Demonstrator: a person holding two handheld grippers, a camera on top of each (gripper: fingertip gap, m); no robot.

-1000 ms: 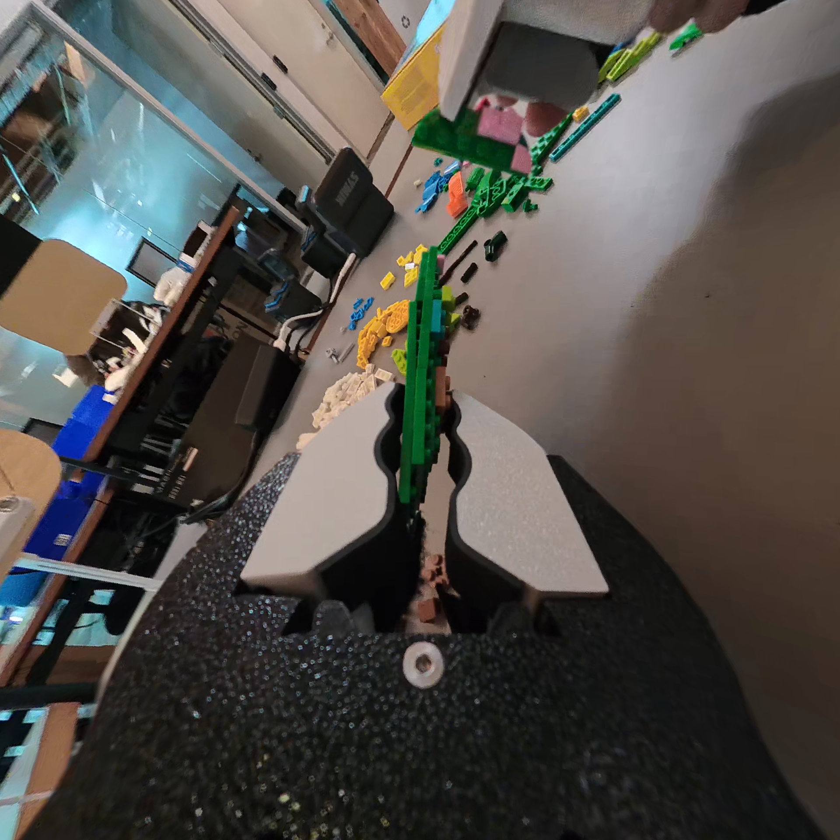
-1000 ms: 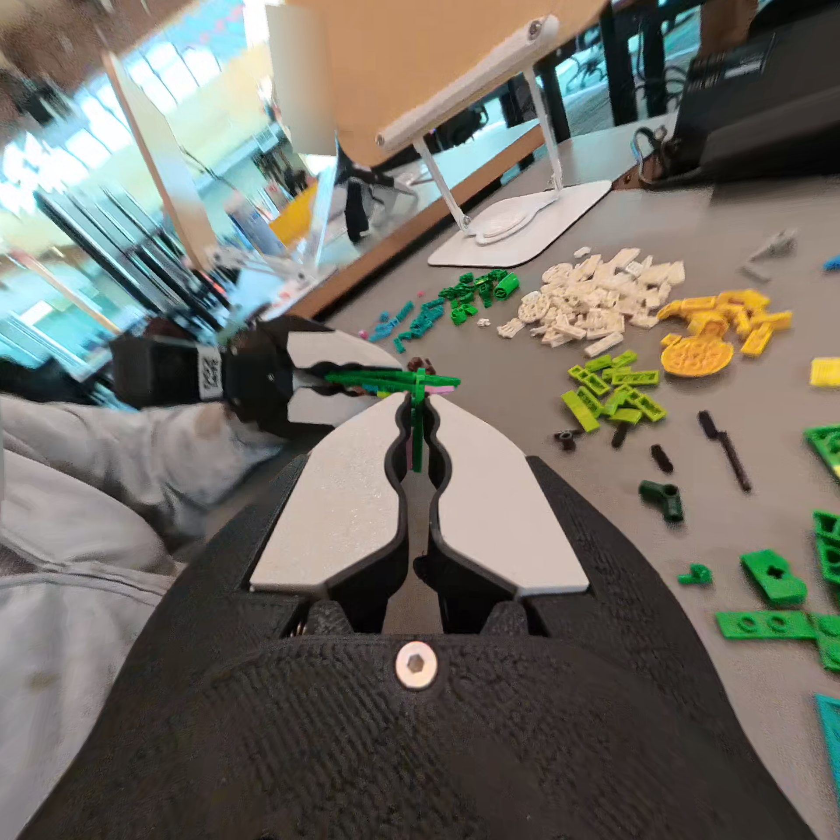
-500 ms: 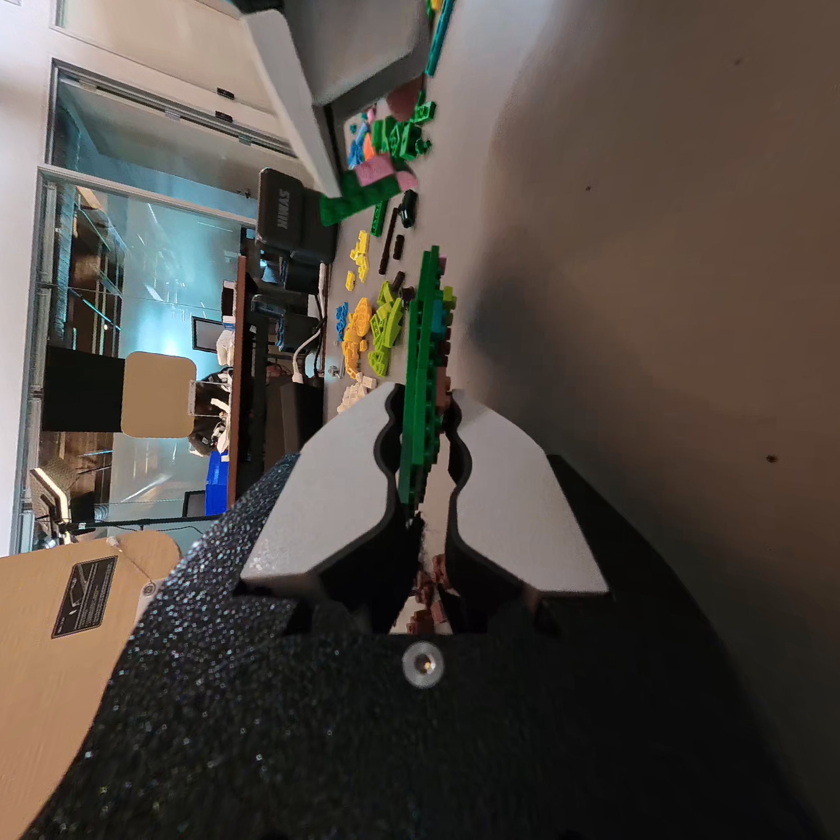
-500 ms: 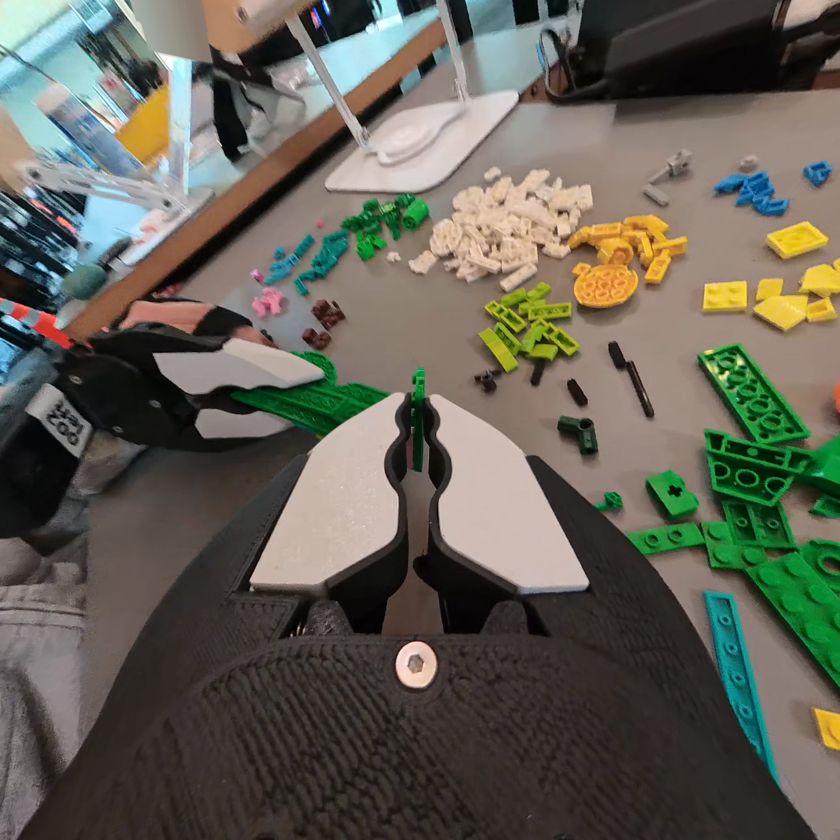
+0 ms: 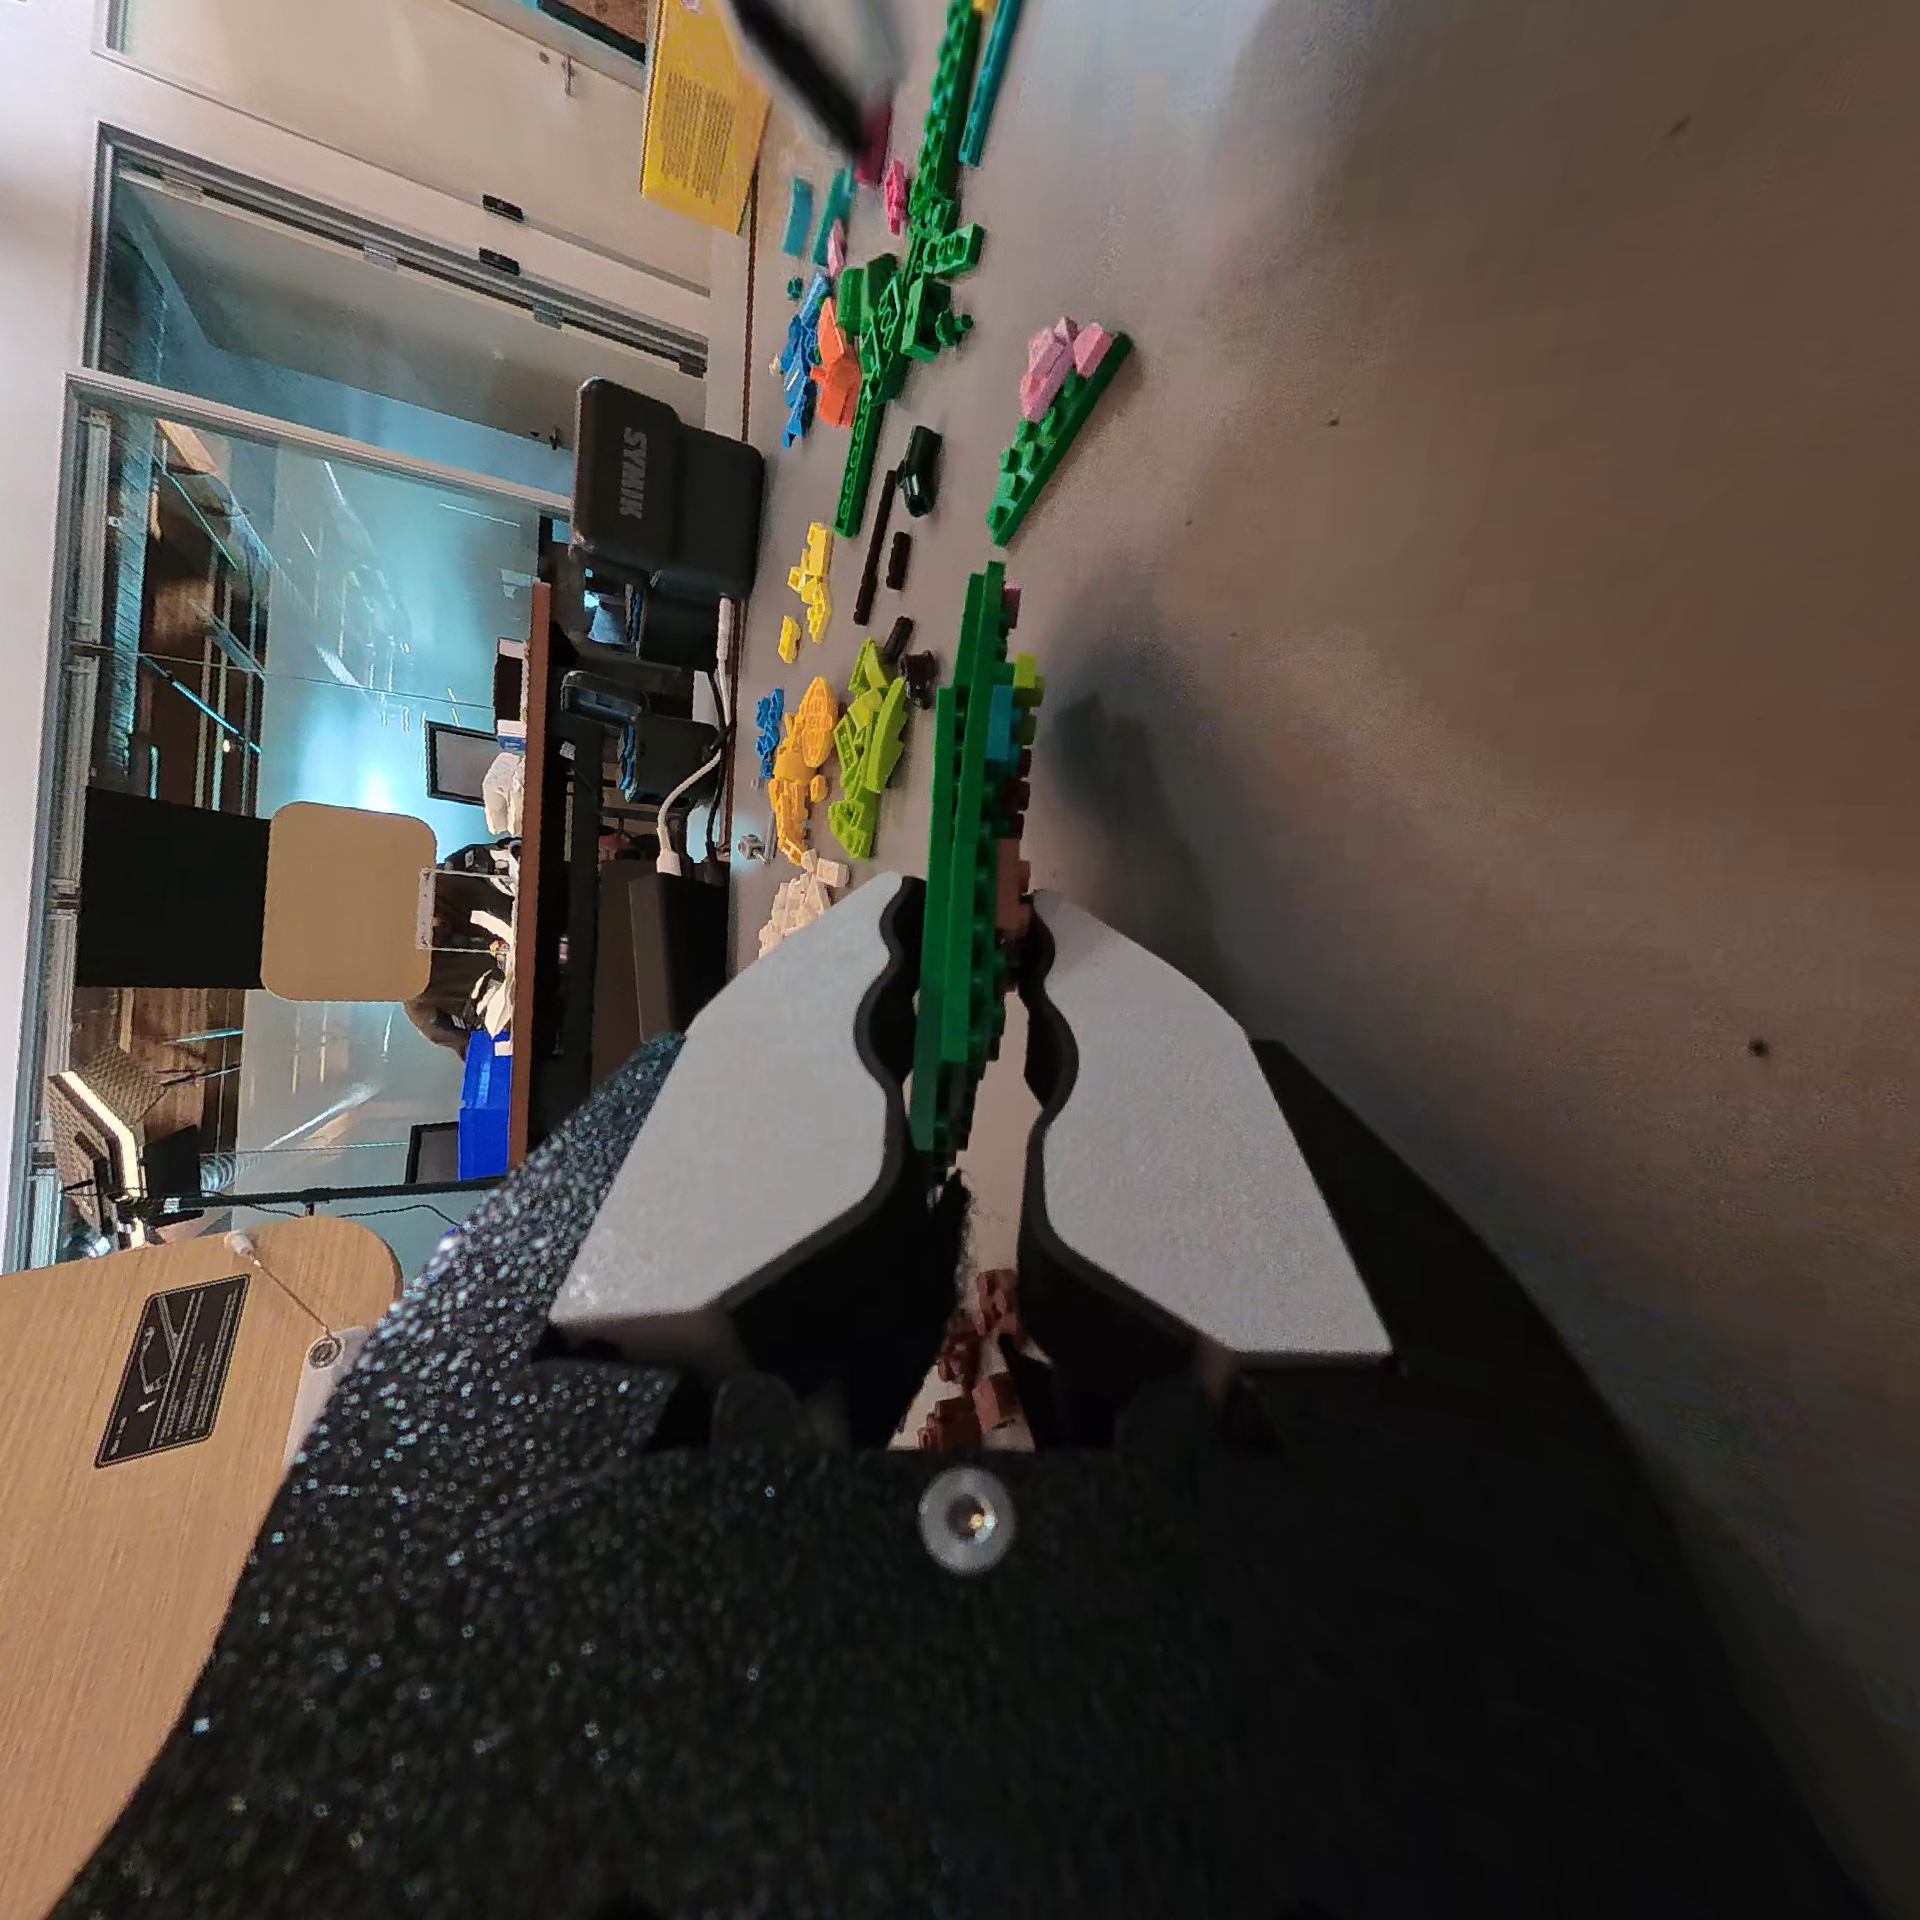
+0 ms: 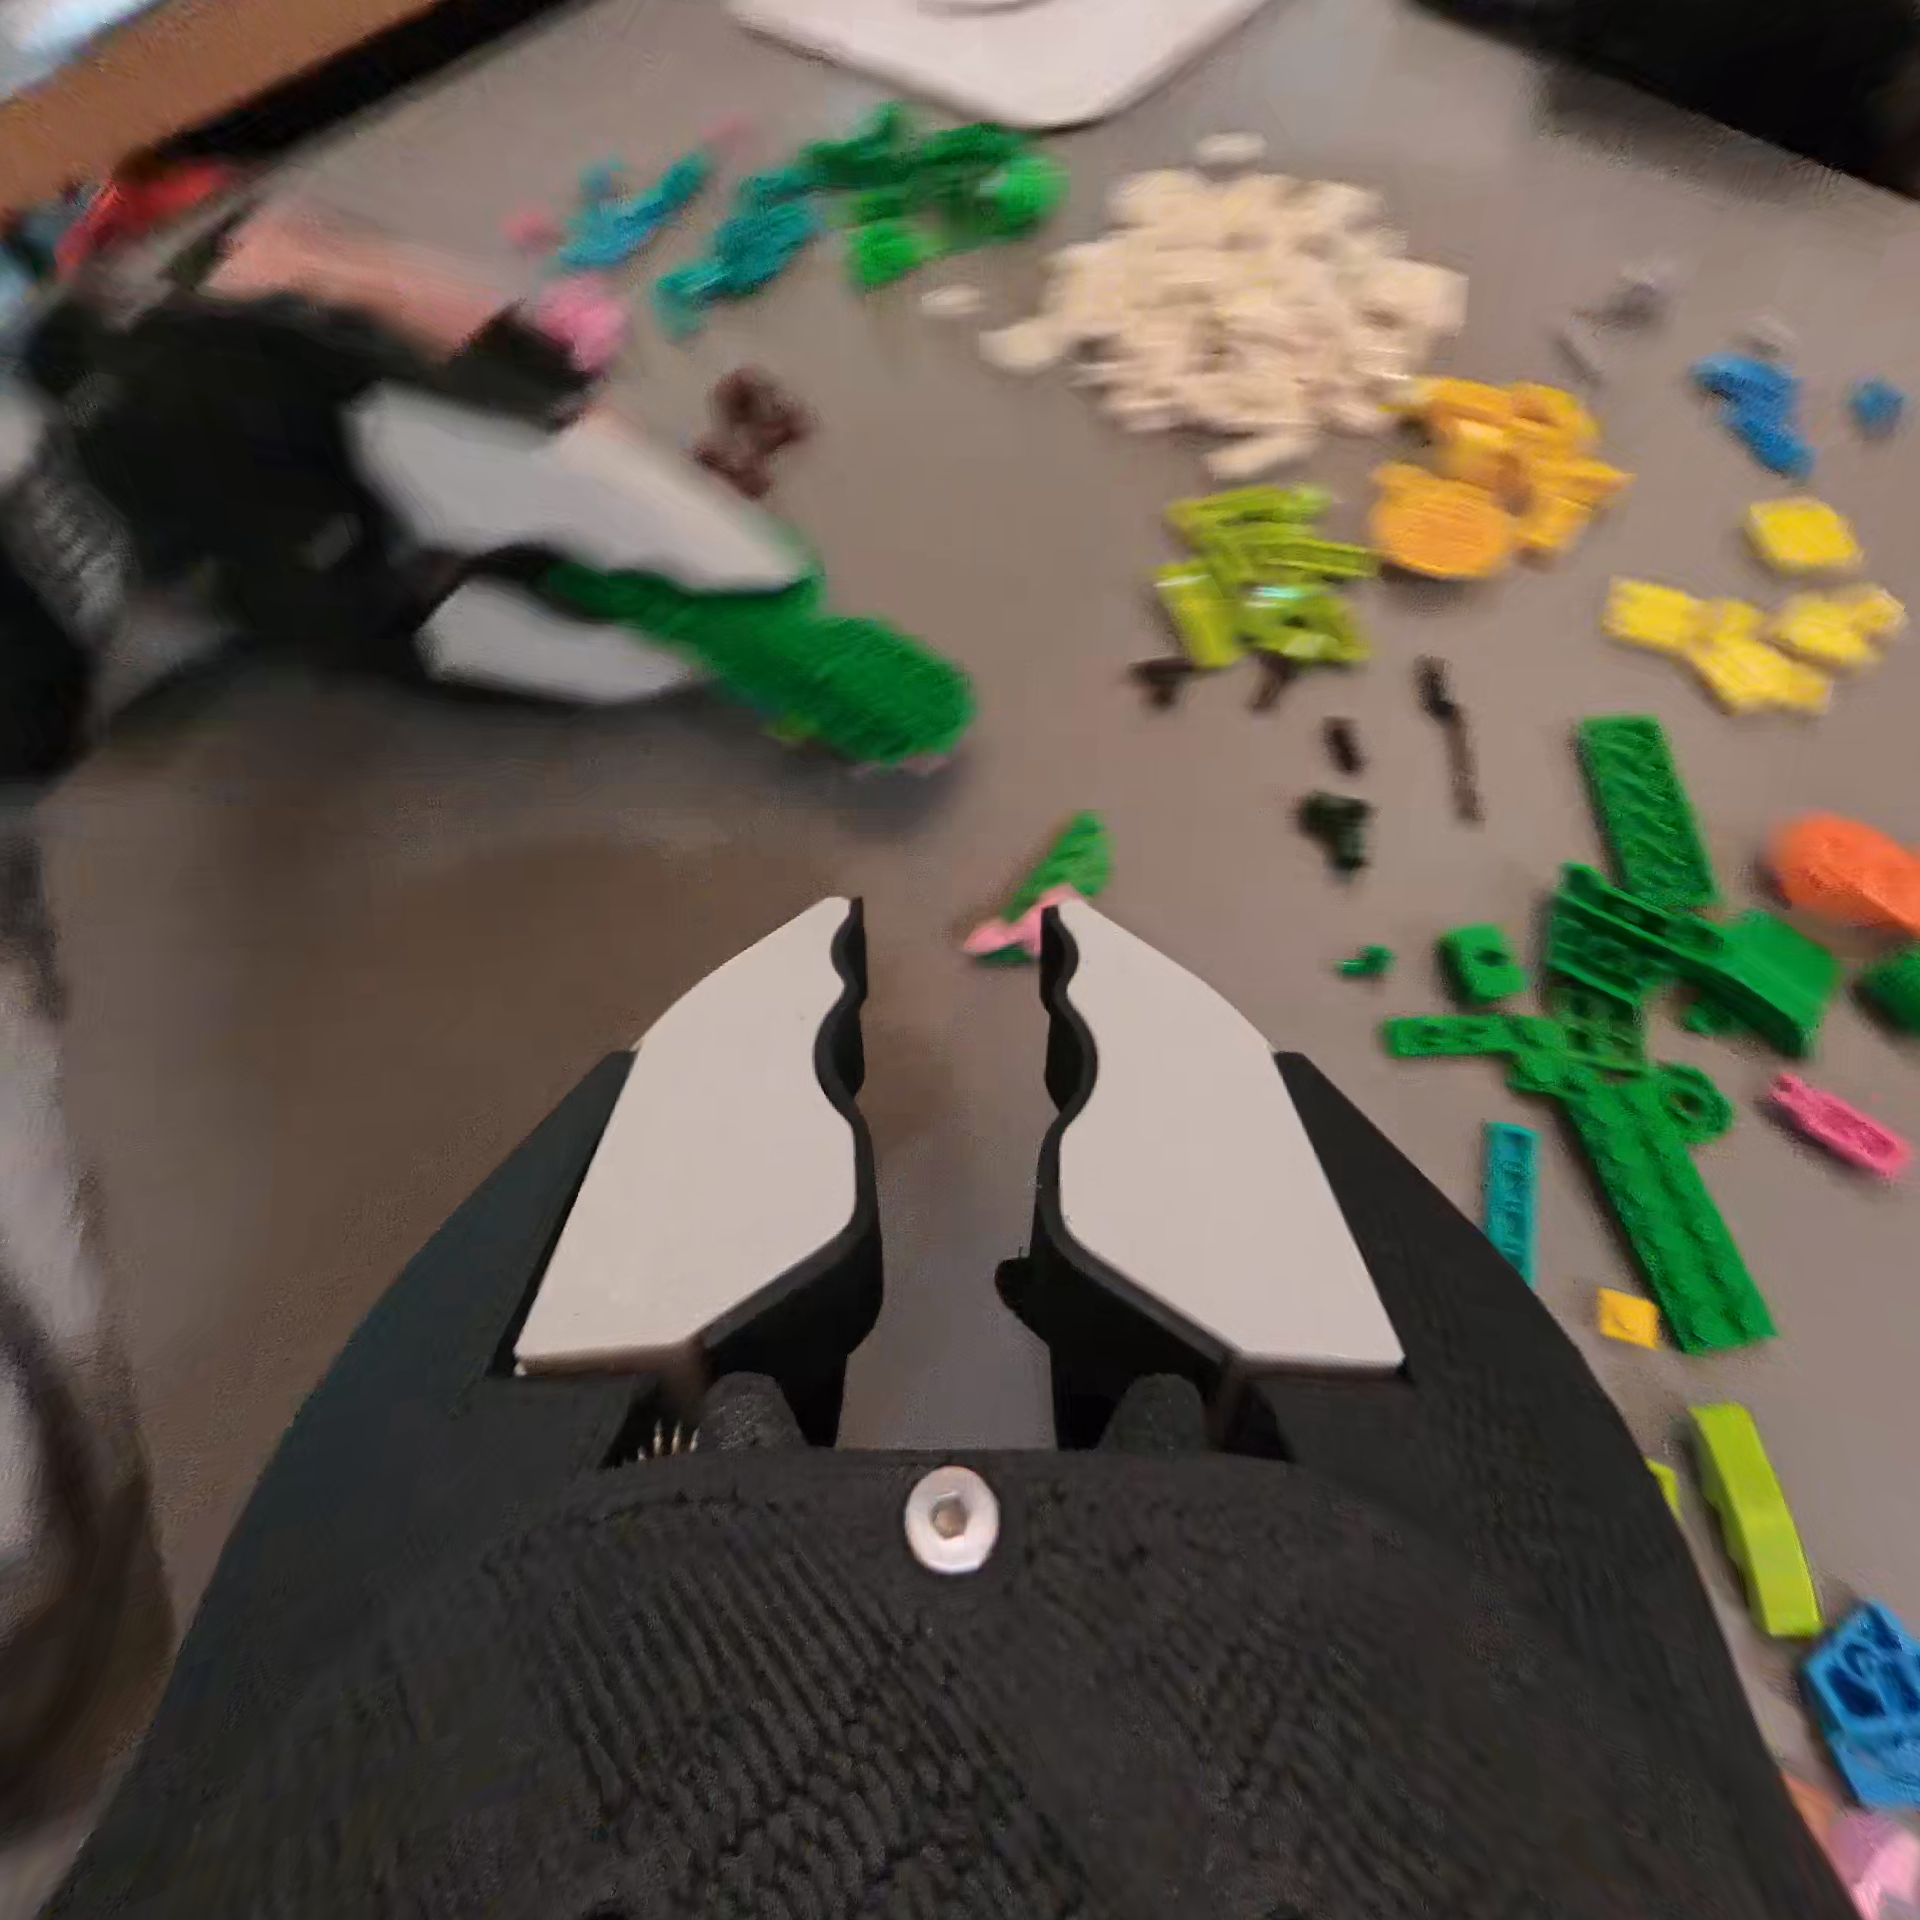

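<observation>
My left gripper (image 5: 971, 914) is shut on a flat green brick assembly (image 5: 977, 790) with brown, teal and lime bricks on one face, held on edge just above the grey table (image 5: 1455, 727). It also shows in the right wrist view (image 6: 582, 582), with the green assembly (image 6: 831, 675) sticking out of it. My right gripper (image 6: 951, 920) is open and empty above the table. A small green plate with pink bricks (image 6: 1049, 894) lies on the table just past its right fingertip; the same piece shows in the left wrist view (image 5: 1055, 426).
Loose bricks lie sorted in heaps: white (image 6: 1236, 301), yellow-orange (image 6: 1475, 488), lime (image 6: 1257, 592), yellow (image 6: 1756, 623), green plates (image 6: 1652, 1039), teal (image 6: 727, 249), blue (image 6: 1756, 416). A monitor stand base (image 6: 997, 52) sits at the back. One gripper's finger ends stand about 12 cm off the other's.
My right gripper opened and let go of the small green and pink piece, which now lies on the table; the gripper drew back. My left gripper kept its hold and tilted on edge.
</observation>
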